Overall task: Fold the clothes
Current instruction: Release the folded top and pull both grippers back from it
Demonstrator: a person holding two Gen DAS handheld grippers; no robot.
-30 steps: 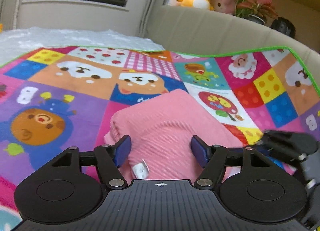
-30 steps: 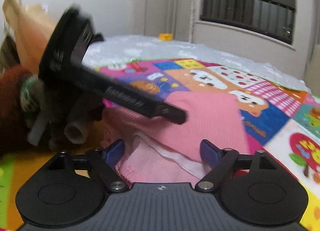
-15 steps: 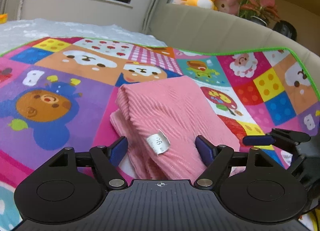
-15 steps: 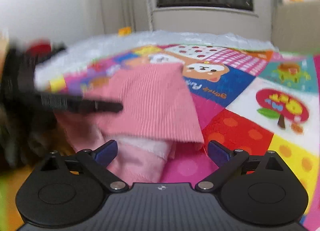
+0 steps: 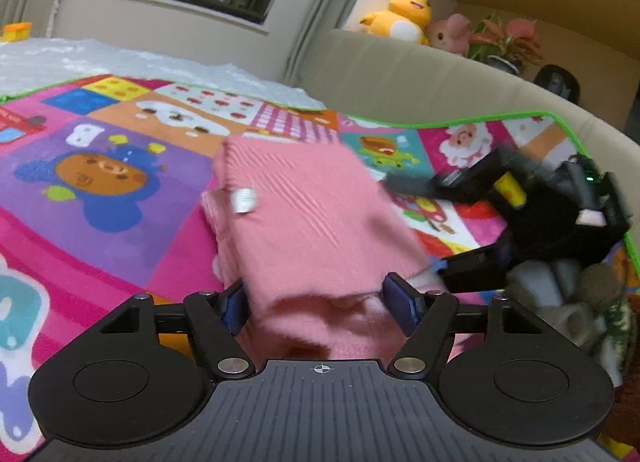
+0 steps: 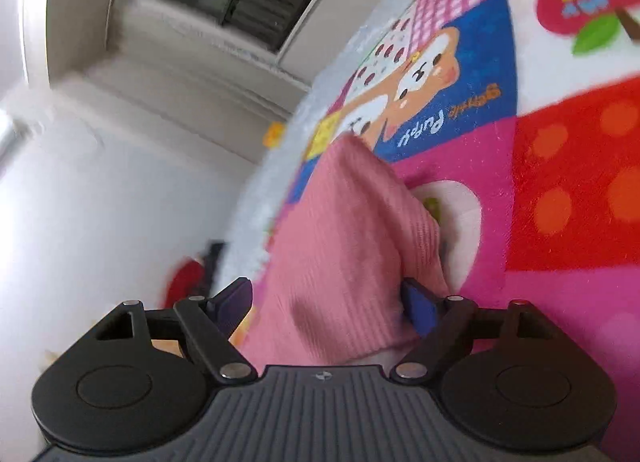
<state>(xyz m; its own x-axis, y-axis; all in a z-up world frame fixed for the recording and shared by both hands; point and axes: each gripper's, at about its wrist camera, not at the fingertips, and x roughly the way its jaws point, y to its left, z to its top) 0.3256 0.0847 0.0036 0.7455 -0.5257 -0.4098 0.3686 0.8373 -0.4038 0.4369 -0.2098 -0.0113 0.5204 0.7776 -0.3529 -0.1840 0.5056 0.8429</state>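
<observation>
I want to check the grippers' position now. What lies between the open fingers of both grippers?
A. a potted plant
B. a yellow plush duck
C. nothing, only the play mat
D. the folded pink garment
D: the folded pink garment fills the gap of the left gripper and of the right gripper, both open.

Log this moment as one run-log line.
task: fold clothes | left gripper: open, straddling pink garment | right gripper: open, around its edge | mat: underneath
</observation>
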